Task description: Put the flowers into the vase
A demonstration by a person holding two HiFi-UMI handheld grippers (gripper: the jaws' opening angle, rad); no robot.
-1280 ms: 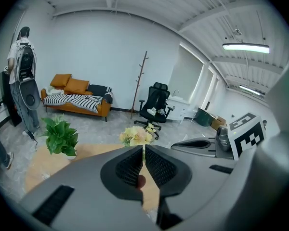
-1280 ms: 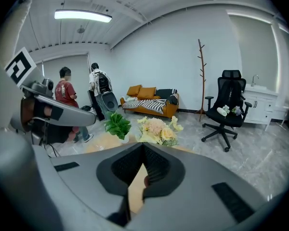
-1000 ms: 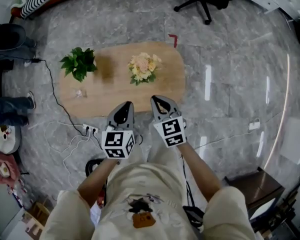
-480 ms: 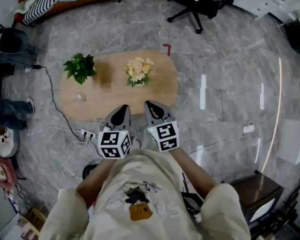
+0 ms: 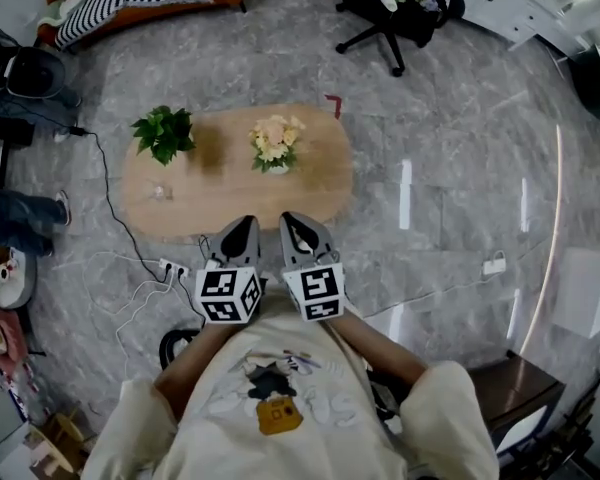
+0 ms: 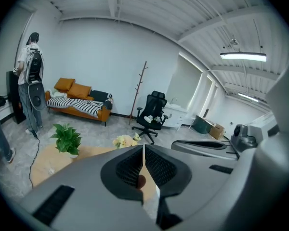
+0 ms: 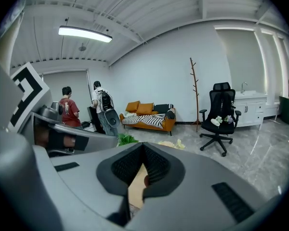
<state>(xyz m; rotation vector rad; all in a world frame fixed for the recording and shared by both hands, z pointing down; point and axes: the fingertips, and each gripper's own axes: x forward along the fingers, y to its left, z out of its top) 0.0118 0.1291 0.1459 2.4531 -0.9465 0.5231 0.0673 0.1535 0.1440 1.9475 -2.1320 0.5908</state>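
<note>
Head view, flowers [image 5: 273,143] on table [image 5: 320,173], well beyond left claw [image 5: 247,222], right claw [image 5: 292,218]

Bright even light from ceiling strips [image 7: 85,33], glare streaks on glossy floor [image 5: 460,118], fisheye-warped edges

- This is looking like an office lounge: a black swivel chair [image 5: 395,8] is standing on a polished grey stone floor [image 5: 450,118].
- An orange sofa [image 7: 144,110] is sitting beyond a low oval wooden tabletop [image 5: 315,173].
- Strip lights [image 7: 84,33] are glowing under an exposed white ceiling [image 7: 149,13].
</note>
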